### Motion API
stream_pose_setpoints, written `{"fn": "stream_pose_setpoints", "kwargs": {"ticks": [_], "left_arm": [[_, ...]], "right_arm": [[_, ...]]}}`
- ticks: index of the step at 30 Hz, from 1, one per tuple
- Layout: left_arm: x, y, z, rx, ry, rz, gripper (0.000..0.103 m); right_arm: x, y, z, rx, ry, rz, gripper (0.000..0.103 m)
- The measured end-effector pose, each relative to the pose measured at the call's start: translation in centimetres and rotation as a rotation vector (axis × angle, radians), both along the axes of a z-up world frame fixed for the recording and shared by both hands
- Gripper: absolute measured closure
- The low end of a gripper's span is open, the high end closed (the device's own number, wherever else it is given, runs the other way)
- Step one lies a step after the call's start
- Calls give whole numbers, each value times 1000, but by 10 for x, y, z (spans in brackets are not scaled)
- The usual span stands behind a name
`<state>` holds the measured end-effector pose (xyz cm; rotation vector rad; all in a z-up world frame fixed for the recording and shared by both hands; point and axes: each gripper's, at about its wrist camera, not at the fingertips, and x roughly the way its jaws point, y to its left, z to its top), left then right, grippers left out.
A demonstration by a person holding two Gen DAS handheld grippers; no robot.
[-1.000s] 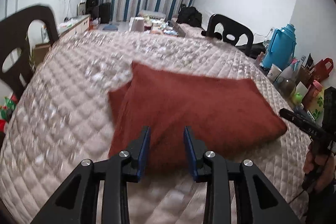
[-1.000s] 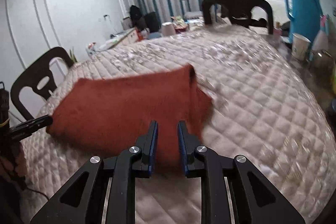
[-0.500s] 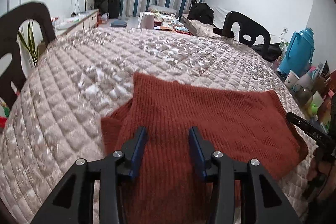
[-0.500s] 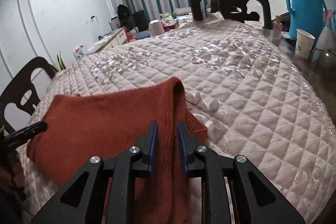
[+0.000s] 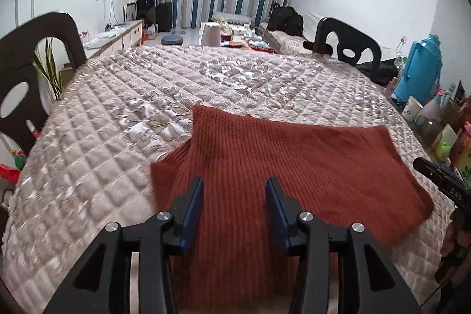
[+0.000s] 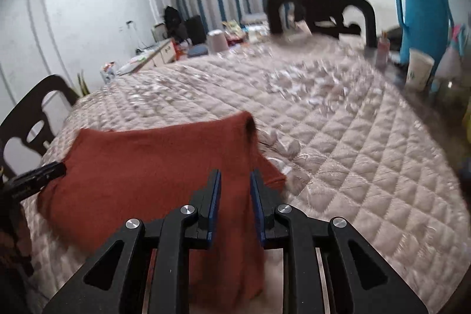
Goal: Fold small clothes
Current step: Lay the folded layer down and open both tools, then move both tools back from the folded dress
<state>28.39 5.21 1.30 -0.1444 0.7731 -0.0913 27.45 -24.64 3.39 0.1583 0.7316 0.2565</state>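
A rust-red knitted garment (image 5: 282,167) is spread on the quilted cover (image 5: 123,119). The left gripper (image 5: 234,197) is held apart above it; the right gripper (image 6: 234,190), blurred, seemingly unclamped, is opening.

The sweater (image 5: 273,167) lies on the quilted table cover (image 5: 117,114), directly ahead of and beneath the left gripper (image 5: 234,208), stretching away to its right; a chair (image 5: 346,46) stands far ahead beyond the table, a thermos (image 5: 421,72) ahead at right
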Motion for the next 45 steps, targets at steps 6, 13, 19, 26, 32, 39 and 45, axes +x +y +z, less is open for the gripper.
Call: {"fn": "stream_pose_setpoints", "kwargs": {"ticks": [6, 13, 19, 26, 32, 39, 45], "left_arm": [[-35, -6, -9, -1, 9, -28, 56], [-49, -21, -5, 40, 4, -32, 56], [-49, -46, -7, 42, -1, -80, 55], [-45, -50, -20, 60, 31, -66, 55], [-57, -42, -19, 56, 35, -51, 55], [-60, -31, -22, 48, 39, -22, 53], [-62, -27, -20, 39, 45, -8, 53]], "right_arm": [[-37, 26, 3, -53, -4, 100, 82], [-46, 40, -8, -107, 16, 120, 82], [-53, 85, 3, -98, -33, 235, 82], [-39, 109, -19, -144, 27, 263, 82], [-54, 102, -10, -144, -6, 250, 82], [-47, 59, -18, -128, 34, 104, 80], [-51, 40, -19, -77, 54, 76, 80]]}}
